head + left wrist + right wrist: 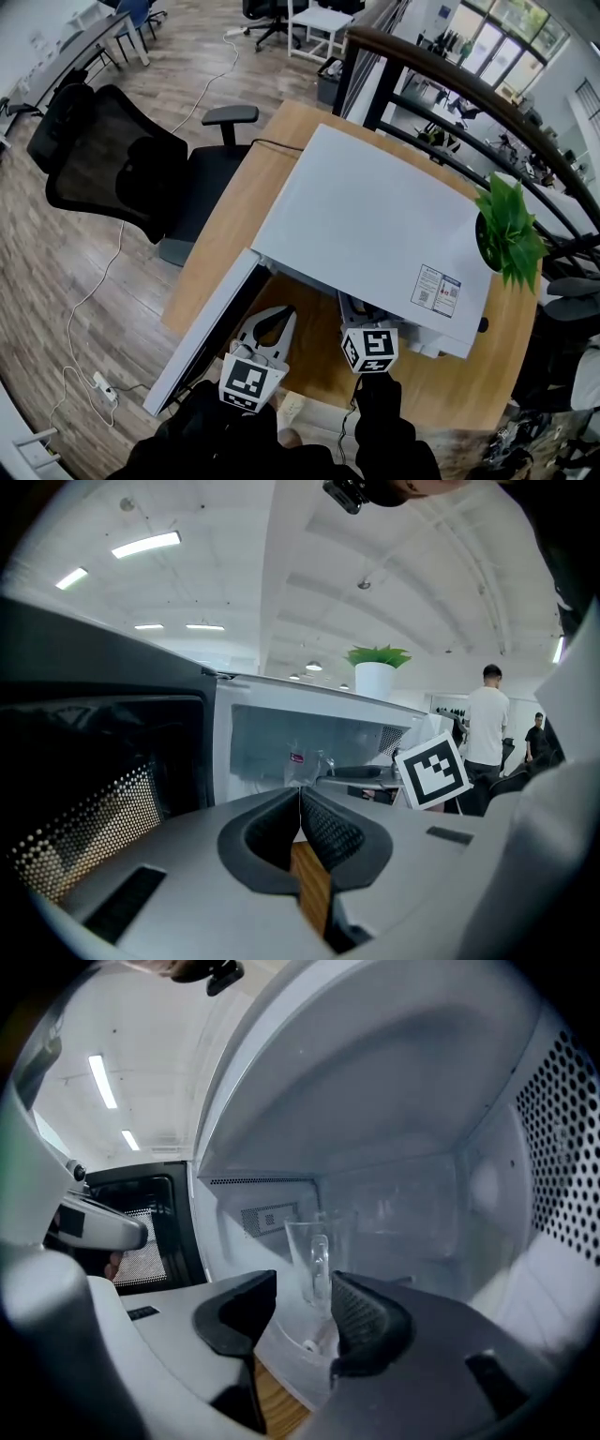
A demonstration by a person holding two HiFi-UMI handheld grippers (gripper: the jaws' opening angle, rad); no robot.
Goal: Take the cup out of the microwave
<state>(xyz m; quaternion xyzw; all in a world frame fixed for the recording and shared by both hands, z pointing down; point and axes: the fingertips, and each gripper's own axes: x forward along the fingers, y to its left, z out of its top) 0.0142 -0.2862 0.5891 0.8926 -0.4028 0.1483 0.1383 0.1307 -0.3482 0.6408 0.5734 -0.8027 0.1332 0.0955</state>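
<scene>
Your right gripper [300, 1290] sits at the mouth of the white microwave [375, 234] on the wooden counter [234, 220], jaws released and wide. The clear glass cup [314, 1258] stands upright inside the cavity, just beyond them, ungripped. Your left gripper [300, 794] hangs beside the open door [202, 342], jaws clenched on nothing.

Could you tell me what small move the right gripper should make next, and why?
Probably ease the right gripper forward until its open jaws straddle the cup: the cup stands inside the microwave just beyond them, ungripped.
</scene>
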